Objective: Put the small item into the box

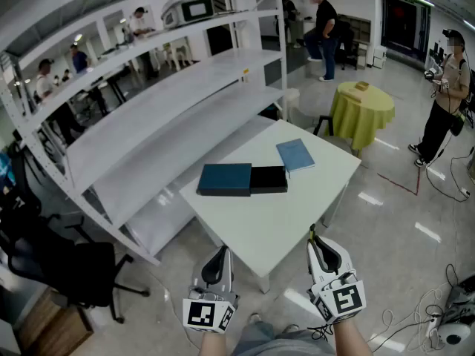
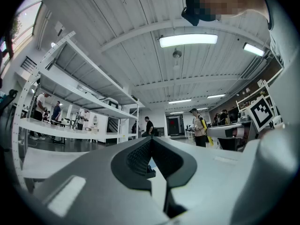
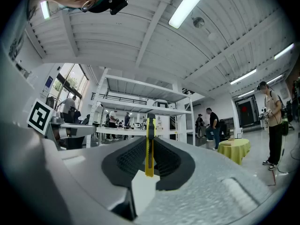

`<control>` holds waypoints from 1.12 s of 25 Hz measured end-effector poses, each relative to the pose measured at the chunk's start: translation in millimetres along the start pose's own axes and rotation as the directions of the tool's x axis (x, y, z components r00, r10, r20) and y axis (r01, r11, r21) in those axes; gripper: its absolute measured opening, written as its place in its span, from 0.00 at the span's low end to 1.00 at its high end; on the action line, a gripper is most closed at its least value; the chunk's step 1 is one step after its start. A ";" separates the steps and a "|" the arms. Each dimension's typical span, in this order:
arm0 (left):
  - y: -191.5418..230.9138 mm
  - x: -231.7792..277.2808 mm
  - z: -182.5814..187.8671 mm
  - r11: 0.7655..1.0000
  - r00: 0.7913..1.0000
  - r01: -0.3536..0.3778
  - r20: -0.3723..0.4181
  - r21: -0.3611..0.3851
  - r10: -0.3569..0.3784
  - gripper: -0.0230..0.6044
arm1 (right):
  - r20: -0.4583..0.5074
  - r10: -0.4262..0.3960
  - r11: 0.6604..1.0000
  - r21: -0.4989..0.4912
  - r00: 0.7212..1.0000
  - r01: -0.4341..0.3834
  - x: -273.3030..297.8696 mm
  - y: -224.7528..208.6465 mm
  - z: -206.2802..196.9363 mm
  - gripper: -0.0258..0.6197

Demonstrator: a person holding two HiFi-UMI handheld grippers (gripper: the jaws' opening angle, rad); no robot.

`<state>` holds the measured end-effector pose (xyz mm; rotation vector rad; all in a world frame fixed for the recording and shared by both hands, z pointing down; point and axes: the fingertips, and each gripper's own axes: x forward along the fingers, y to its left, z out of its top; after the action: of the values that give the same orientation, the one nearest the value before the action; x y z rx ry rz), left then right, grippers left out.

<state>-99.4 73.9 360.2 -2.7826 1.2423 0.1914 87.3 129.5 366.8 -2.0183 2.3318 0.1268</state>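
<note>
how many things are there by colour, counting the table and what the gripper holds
blue: 2, dark blue box part and lighter blue flat item
black: 1, black box part
yellow: 1, yellow cutter in the right gripper
total: 4

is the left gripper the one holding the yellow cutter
No, the yellow cutter is clamped between the right gripper's jaws; the left gripper is shut on nothing.

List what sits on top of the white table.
A dark teal box, a black box touching its right end, and a flat blue booklet just beyond them. Whatever is inside or under the boxes is covered.
</note>
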 end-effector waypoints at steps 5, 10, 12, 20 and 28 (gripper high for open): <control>5.8 3.7 -1.6 1.000 1.000 0.011 0.003 -0.002 -0.011 0.06 | -0.013 -0.015 1.000 0.000 1.000 0.015 6.7 2.5 -2.0 0.12; 11.5 9.9 -2.9 1.000 1.000 0.024 0.003 -0.008 -0.024 0.06 | -0.006 -0.015 1.000 -0.004 1.000 0.015 14.3 4.6 -4.0 0.12; 15.6 12.4 -4.6 1.000 1.000 0.027 0.004 -0.013 -0.027 0.06 | -0.015 -0.024 1.000 -0.003 1.000 0.024 18.8 5.5 -4.3 0.12; 35.3 22.4 -8.5 0.999 0.999 0.044 0.002 -0.028 -0.044 0.06 | 0.003 -0.031 0.999 0.014 1.000 0.031 38.1 12.3 -6.4 0.12; 57.0 36.1 -12.6 0.995 0.996 0.088 0.008 -0.043 -0.088 0.06 | -0.001 -0.061 0.998 0.009 0.998 0.061 59.8 21.8 -9.8 0.12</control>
<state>-117.1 7.7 365.6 -2.8636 1.1240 0.2230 57.3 72.8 371.4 -2.0830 2.2640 0.1134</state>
